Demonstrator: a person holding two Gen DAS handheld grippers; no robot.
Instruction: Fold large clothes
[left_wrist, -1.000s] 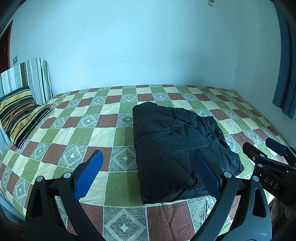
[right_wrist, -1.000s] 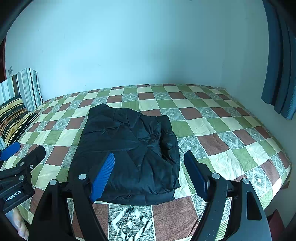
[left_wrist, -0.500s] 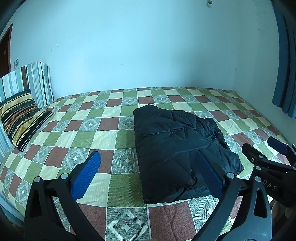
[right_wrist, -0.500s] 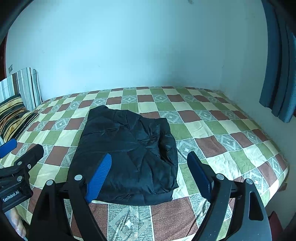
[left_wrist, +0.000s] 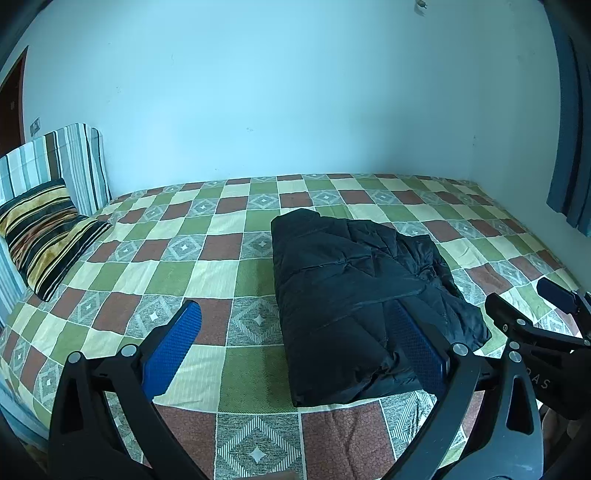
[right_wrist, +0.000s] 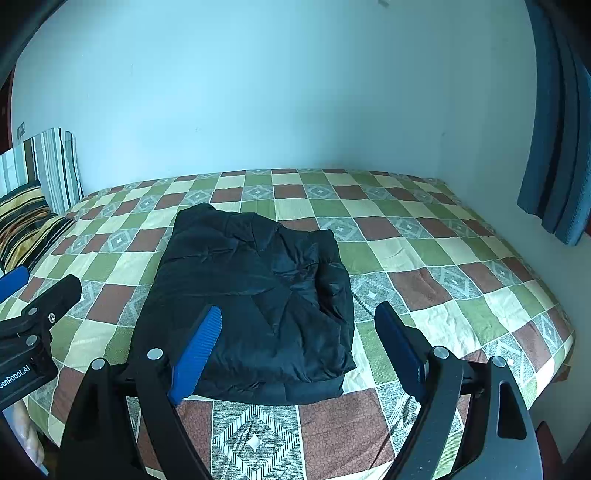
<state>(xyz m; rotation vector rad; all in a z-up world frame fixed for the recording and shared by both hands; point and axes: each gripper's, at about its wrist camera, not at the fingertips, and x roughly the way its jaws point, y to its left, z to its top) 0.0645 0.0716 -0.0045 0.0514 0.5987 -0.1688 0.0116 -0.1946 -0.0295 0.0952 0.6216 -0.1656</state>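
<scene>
A pale blue wall (left_wrist: 258, 92) fills the upper half of both views. Below it, a bed covered by a checked bedspread (left_wrist: 207, 273) in green, brown, cream and grey squares spans the frame. A dark blue curtain (right_wrist: 554, 147) hangs at the right edge of the frame. At the left edge, a pillow with yellow and black stripes (left_wrist: 44, 236) lies on the bed, in front of an upright cushion with grey, white and brown stripes (left_wrist: 62, 162).

The black jacket (left_wrist: 354, 295) lies folded into a compact rectangular bundle on the bedspread. In the left wrist view it occupies the centre right of the frame; in the right wrist view it sits at the centre (right_wrist: 255, 295), its near edge close to the front edge of the bed.

The left gripper (left_wrist: 295, 332) is released: its two blue-padded fingers stand wide apart at the bottom of the frame and grasp nothing. Its right finger overlaps the near right corner of the jacket in the picture; contact cannot be determined.

The right gripper (right_wrist: 299, 339) is likewise released, fingers spread wide at the bottom of the frame, holding nothing. Each gripper also appears at the side edge of the other view.
</scene>
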